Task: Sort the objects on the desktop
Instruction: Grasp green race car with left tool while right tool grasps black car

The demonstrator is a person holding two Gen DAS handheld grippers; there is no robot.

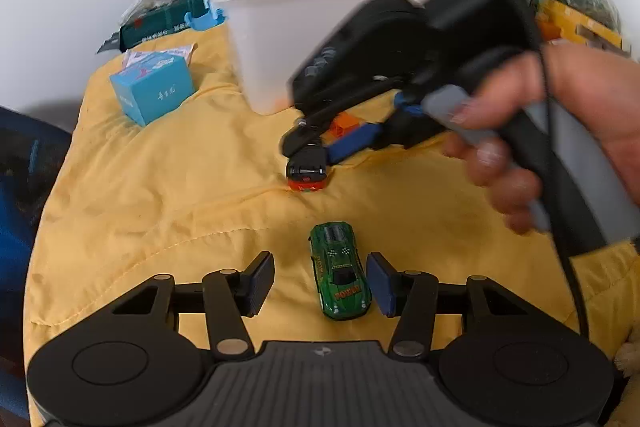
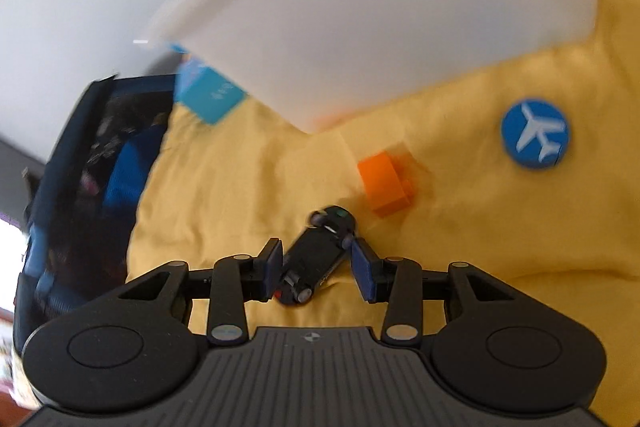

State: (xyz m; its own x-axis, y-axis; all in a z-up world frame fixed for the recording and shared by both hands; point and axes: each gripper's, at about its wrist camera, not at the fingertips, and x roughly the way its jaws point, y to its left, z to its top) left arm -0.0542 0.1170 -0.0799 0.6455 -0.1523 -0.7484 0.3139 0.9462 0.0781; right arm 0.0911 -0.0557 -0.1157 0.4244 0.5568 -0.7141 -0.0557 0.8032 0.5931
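A yellow cloth (image 1: 160, 195) covers the desk (white wall behind). Beside the white bin (image 1: 304, 27), the right gripper (image 2: 316, 265) clamps an upturned toy car (image 2: 316, 259); the left gripper (image 1: 320, 283) stands apart around a green car (image 1: 340, 275).

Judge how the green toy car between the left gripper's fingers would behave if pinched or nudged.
The green toy car looks rigid and small, so probably light and stiff in a pinch. It stands on its wheels, so a nudge along its length would likely roll it. The left gripper is open around it, pads not touching.
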